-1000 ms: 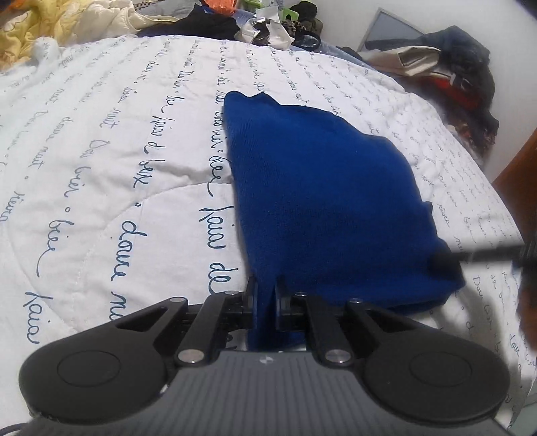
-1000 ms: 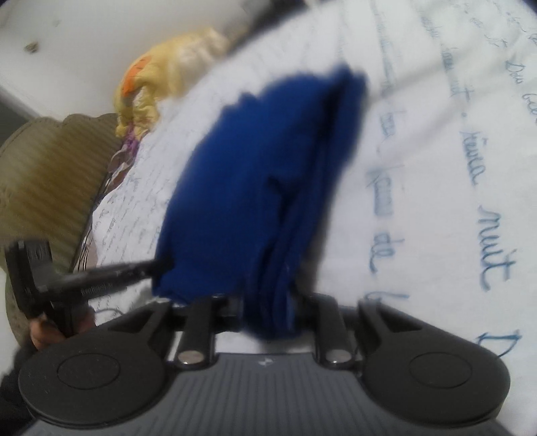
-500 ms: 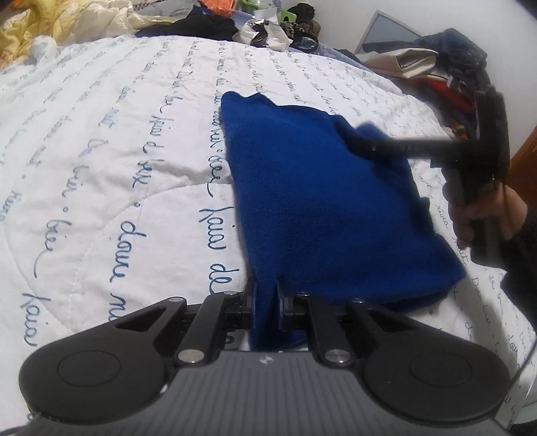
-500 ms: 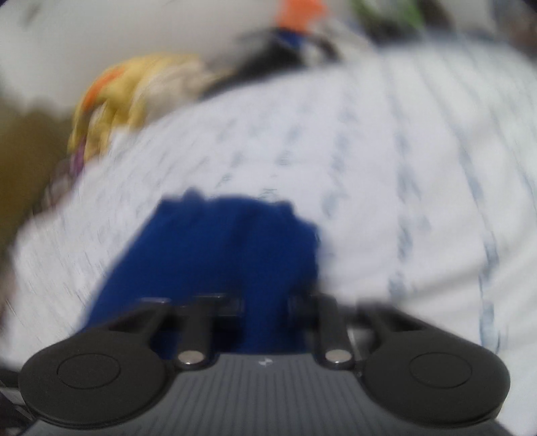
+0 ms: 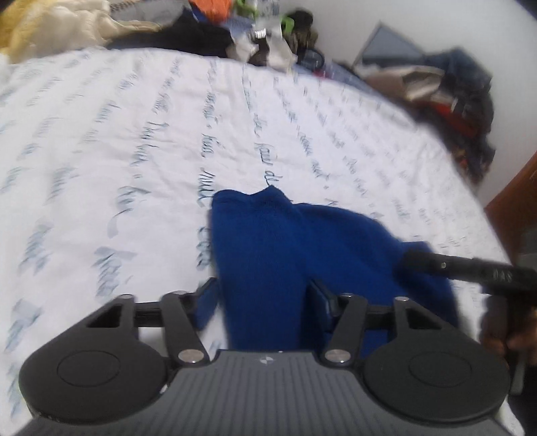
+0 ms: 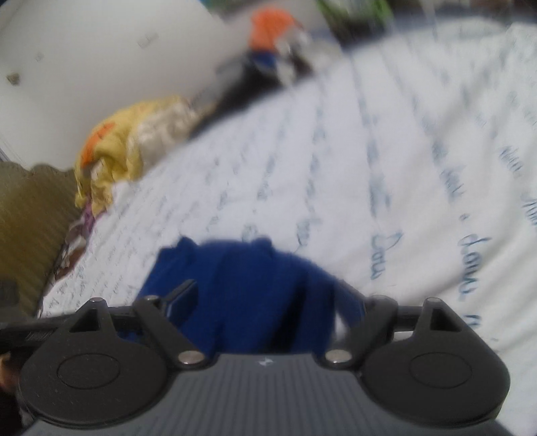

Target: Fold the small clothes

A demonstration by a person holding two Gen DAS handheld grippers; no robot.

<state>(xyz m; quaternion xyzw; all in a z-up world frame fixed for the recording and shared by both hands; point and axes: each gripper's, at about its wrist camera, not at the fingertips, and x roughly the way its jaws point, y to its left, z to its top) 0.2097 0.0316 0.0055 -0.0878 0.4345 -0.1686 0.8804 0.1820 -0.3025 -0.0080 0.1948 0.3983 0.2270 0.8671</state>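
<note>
A folded blue garment (image 5: 302, 255) lies on the white quilt with blue script (image 5: 134, 151). My left gripper (image 5: 263, 298) is open, its fingers spread on either side of the garment's near edge. The right gripper's finger (image 5: 446, 266) reaches onto the garment from the right in the left wrist view. In the blurred right wrist view the blue garment (image 6: 248, 285) sits between the spread fingers of my right gripper (image 6: 268, 302), which is open.
A pile of clothes and clutter (image 5: 235, 30) lies along the far edge of the bed. More clothes (image 5: 453, 90) are heaped at the right by the wall. A yellow cloth (image 6: 127, 141) lies beside a woven headboard (image 6: 30, 214).
Both grippers have opened and let go of the blue garment. The garment now appears shorter and closer, folded over on itself. Both cameras have moved; the views are blurred.
</note>
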